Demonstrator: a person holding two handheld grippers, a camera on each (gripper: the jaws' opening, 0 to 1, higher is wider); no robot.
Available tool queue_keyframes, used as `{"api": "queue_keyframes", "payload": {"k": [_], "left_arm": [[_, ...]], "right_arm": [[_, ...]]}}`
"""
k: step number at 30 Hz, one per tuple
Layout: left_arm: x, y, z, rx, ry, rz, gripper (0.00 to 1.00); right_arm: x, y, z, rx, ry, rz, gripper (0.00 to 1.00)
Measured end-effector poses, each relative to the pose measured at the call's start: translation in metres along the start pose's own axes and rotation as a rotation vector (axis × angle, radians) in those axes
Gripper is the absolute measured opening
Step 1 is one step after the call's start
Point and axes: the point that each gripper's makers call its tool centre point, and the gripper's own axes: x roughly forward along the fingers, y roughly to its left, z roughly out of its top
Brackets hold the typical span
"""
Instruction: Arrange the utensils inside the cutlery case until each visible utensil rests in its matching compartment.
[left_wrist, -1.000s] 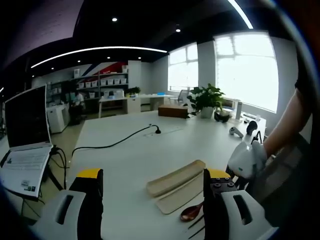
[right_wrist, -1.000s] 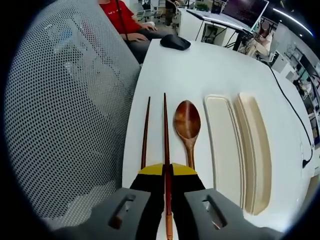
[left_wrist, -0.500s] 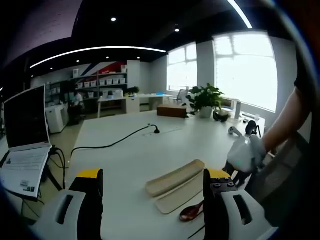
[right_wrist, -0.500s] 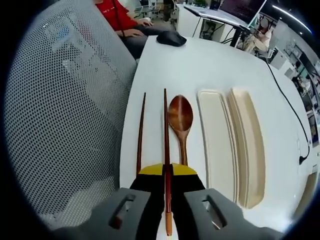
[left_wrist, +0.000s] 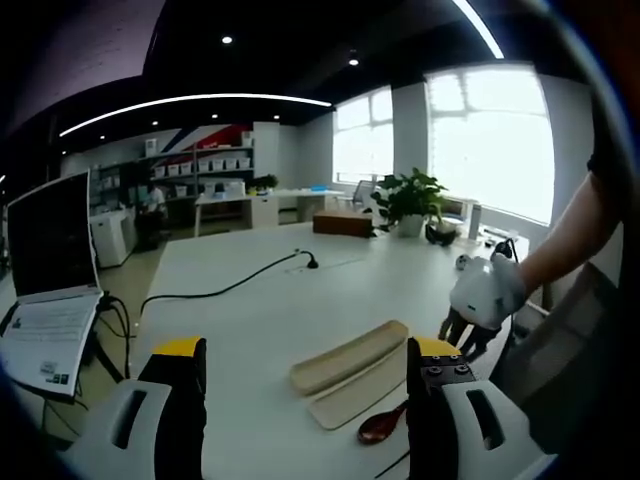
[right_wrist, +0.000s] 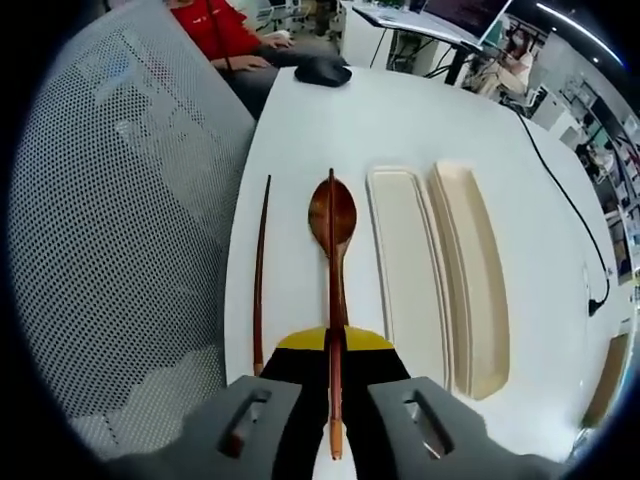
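- So the right gripper (right_wrist: 333, 362) has its jaws pressed together on one chopstick (right_wrist: 331, 260), pinched close to the thick handle end, with most of the stick poking out toward 12 o'clock in the right gripper view. It crosses right over the wooden spoon (right_wrist: 332, 222) in that view; can't tell if it's touching it.
- The second chopstick (right_wrist: 260, 270) lies on the white table (right_wrist: 420, 110) at about 10 o'clock from the jaws.
- The cutlery case (right_wrist: 410, 270) sits open at 2 o'clock, with its lid (right_wrist: 475, 270) just beside it.
- My guess on handling: the chopstick is light, stiff and thin, probably slick lacquered wood, so held this far back the tip may wobble or swivel.
- The spoon looks best grabbed mid-handle, not at the rounded bowl.
- The left gripper (left_wrist: 300, 370) hangs spread wide, holding nothing, with the case (left_wrist: 357, 398) at roughly 3 o'clock between its jaws.
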Motion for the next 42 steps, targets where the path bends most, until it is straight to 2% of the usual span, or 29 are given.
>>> {"api": "queue_keyframes", "payload": {"k": [11, 21, 29, 42], "left_arm": [[0.000, -0.001, 0.000, -0.001, -0.001, 0.000, 0.85], [0.000, -0.001, -0.001, -0.001, 0.004, -0.002, 0.85], [-0.001, -0.001, -0.002, -0.003, 0.004, -0.001, 0.85], [0.000, -0.003, -0.002, -0.002, 0.007, -0.011, 0.85]], "right_arm": [[-0.010, -0.026, -0.013, 0.026, 0.066, -0.048, 0.00], [-0.017, -0.046, -0.017, -0.012, 0.101, -0.087, 0.00], [-0.021, -0.059, -0.012, -0.027, 0.107, -0.102, 0.00], [-0.025, -0.085, 0.009, -0.077, 0.118, -0.136, 0.00]]}}
